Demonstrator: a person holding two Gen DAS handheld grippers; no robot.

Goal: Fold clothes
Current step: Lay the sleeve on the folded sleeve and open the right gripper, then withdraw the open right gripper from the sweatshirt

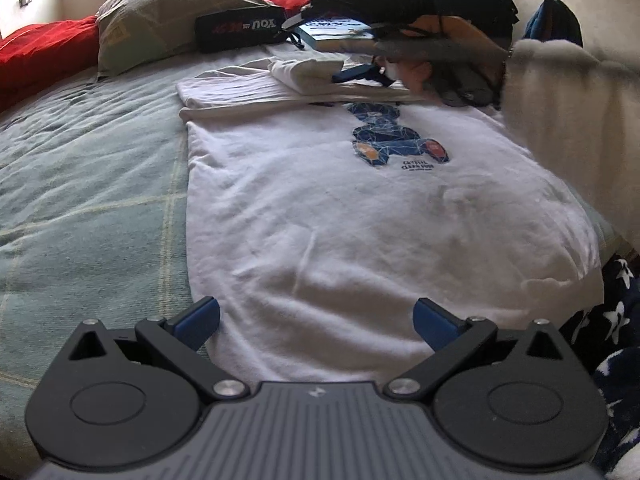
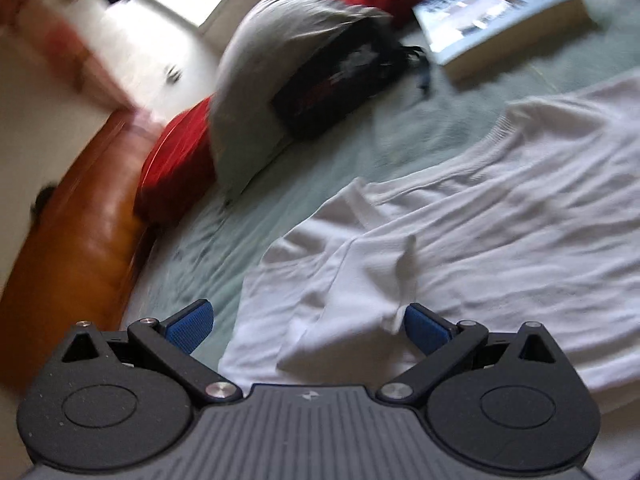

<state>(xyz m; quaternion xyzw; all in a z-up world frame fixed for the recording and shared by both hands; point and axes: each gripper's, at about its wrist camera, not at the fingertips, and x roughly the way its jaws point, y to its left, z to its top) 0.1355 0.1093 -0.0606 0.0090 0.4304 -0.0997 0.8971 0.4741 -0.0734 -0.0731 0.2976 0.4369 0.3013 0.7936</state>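
Both grippers, left gripper (image 1: 316, 320) and right gripper (image 2: 308, 322), are spread wide and hold nothing. Beside the grey pillow (image 1: 168, 12), a white T-shirt (image 1: 360, 208) lies flat on the bed (image 1: 80, 184); soft, light, limp, it is probably best pinched at hem corners or shoulder.

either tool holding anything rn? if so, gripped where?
Nothing held. Left tool is open over the white T-shirt's hem; right tool is open over its sleeve end.
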